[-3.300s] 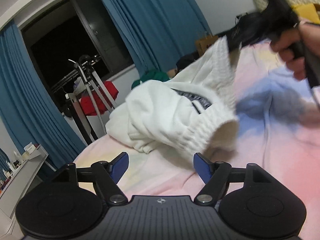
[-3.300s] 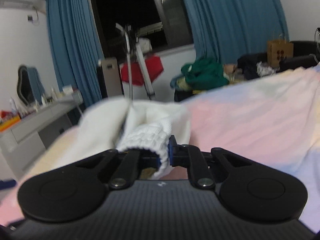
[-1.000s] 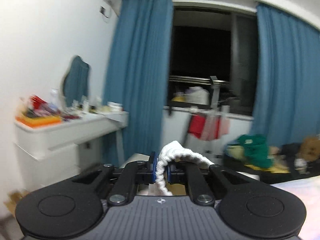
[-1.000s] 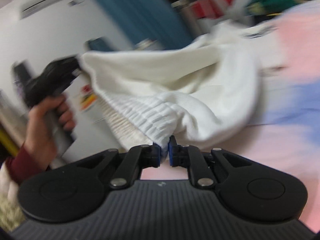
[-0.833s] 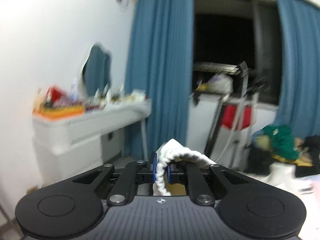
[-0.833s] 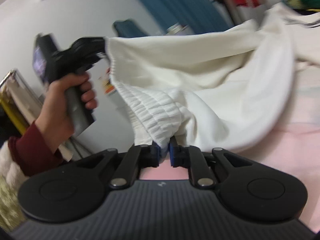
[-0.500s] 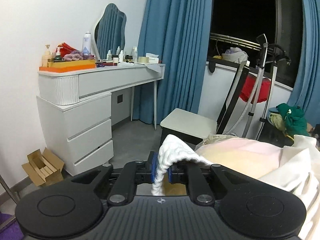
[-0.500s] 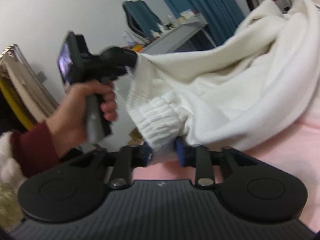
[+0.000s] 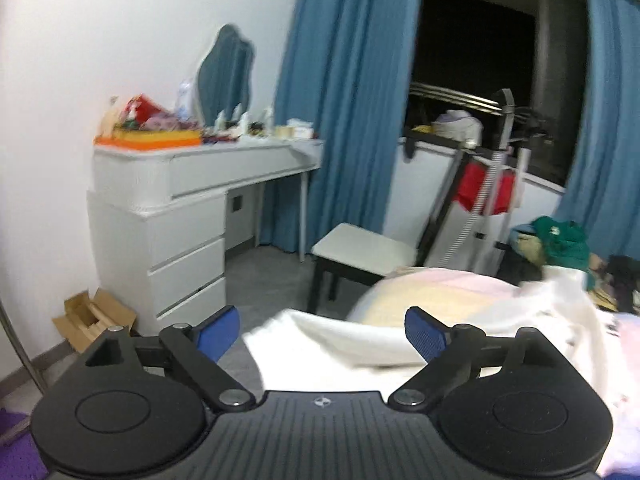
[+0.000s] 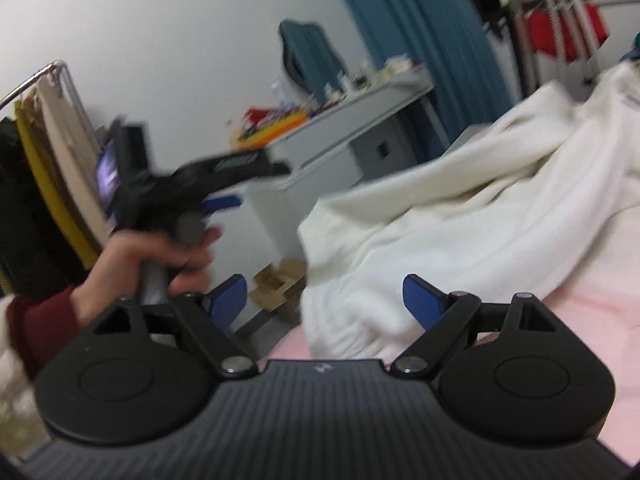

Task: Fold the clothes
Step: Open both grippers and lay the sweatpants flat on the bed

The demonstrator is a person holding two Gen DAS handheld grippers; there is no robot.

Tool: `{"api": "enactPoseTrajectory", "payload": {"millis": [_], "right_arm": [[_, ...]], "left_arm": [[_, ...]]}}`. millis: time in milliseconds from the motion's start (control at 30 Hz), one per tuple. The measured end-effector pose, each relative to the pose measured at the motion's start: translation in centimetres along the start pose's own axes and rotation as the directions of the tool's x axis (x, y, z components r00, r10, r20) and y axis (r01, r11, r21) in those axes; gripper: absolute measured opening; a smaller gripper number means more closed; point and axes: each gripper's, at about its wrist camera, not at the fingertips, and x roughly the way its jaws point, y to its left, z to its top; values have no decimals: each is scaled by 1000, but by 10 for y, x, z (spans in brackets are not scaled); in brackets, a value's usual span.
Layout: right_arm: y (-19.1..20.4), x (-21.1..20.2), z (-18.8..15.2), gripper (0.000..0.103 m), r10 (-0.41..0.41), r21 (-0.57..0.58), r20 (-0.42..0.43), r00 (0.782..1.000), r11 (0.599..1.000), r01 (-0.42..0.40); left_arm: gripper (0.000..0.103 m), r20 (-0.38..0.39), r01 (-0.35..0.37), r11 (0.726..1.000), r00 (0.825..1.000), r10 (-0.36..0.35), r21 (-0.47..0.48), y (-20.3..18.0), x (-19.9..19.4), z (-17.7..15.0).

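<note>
left gripper (image 10: 240, 188) motion-blurred, white sweater (image 10: 460, 232) cut off at right edge

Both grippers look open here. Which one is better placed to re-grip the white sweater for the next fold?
Probably the right gripper: its open jaws frame the ribbed hem of the white sweater on the bed. The left gripper is also open over a sweater edge, but in the right wrist view it appears off to the side.

No text, label, brand or number can be read in either view. Dark print on the white garment (image 9: 611, 326) and pale lettering along the side of the left gripper (image 10: 232, 184) are both too blurred to make out.
</note>
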Motion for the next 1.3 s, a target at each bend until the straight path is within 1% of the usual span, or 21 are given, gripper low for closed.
{"api": "enactPoseTrajectory", "payload": {"millis": [33, 167, 300, 433, 600, 667, 800, 867, 967, 1100, 1167, 1300], "right_arm": [[-4, -8, 6, 87, -15, 7, 14, 1000, 1000, 14], [-22, -65, 22, 87, -99, 8, 83, 992, 995, 98], [-44, -122, 36, 87, -199, -21, 148, 969, 979, 204], [-73, -175, 46, 87, -300, -24, 188, 935, 951, 309], [-109, -211, 44, 87, -420, -34, 214, 882, 899, 437], [-120, -223, 39, 87, -439, -25, 221, 871, 890, 455], [-136, -231, 26, 87, -460, -14, 226, 858, 880, 475], [-141, -224, 20, 87, -457, -8, 223, 861, 883, 470], [-143, -219, 12, 87, -461, -18, 226, 858, 879, 476], [-141, -219, 4, 87, -455, -16, 226, 861, 882, 470], [-140, -219, 0, 87, -454, -10, 224, 862, 884, 468], [-140, -218, -2, 87, -468, -10, 220, 856, 877, 481]], "left_arm": [[91, 10, 15, 1000, 1000, -15, 19, -11, -15, -3], [91, 29, 90, 994, 995, -92, 67, -69, -65, -15], [91, 31, 175, 979, 983, -179, 107, -137, -112, -31], [91, 15, 237, 965, 971, -240, 115, -198, -144, -48], [91, 14, 280, 949, 959, -285, 149, -266, -171, -75], [91, 2, 299, 943, 953, -302, 145, -284, -175, -88], [91, 7, 301, 936, 952, -307, 180, -308, -177, -114], [91, 7, 297, 937, 953, -304, 186, -311, -174, -124], [91, -3, 276, 941, 960, -281, 194, -316, -168, -142], [91, -27, 258, 947, 966, -258, 191, -311, -148, -152], [91, -29, 250, 949, 968, -249, 193, -312, -146, -159], [91, -30, 247, 946, 969, -247, 210, -306, -132, -157]]}}
